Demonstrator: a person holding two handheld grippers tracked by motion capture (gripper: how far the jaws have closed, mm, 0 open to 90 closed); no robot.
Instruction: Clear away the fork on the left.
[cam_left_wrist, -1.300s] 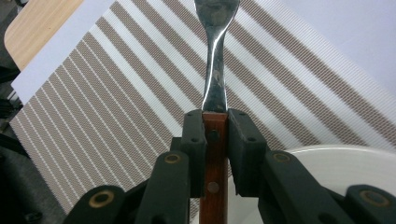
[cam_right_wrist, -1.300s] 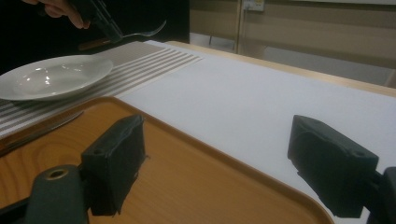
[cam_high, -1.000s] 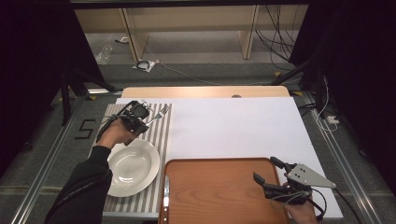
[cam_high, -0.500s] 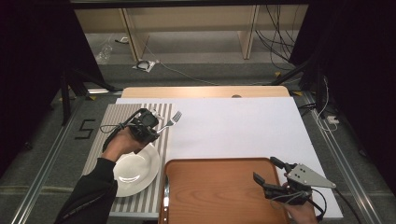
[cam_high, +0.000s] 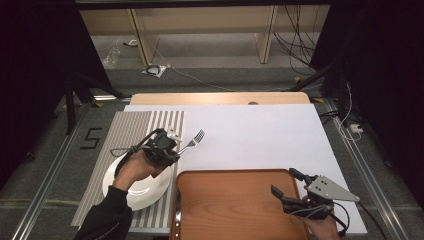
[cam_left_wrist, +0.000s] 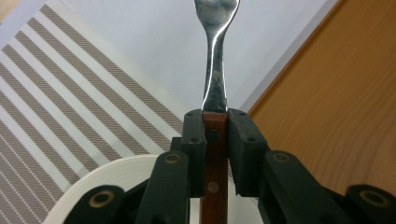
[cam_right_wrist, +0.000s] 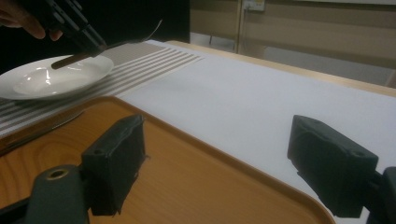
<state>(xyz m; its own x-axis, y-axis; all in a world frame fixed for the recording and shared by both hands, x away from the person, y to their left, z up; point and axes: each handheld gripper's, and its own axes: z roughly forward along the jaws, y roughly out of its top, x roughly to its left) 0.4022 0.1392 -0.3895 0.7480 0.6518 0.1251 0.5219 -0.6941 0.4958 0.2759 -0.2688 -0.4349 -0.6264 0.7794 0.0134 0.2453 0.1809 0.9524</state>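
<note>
Your left tongs pinch a fork by its dark wooden handle. In the left gripper view the two black jaws press flat against both sides of the handle, and the steel neck and tines run straight out ahead of them. In the high view the fork is held off the surface, with the tines reaching out over the white sheet that covers the worktop. The handle end points back toward the plate.

Your left hand is above the far edge of the plate. The plate is white and round and lies on a striped mat at the left of the worktop. Your sleeve comes in from the bottom left of the high view.

A brown wooden tray lies in the near middle of the worktop, just right of the plate. A knife lies along the tray's left edge.

Your right tongs are spread wide with nothing between them. They are over the right part of the tray, well apart from the fork. In the right gripper view the two jaws stand wide apart above the tray's wood, with the plate and fork in the far left.
</note>
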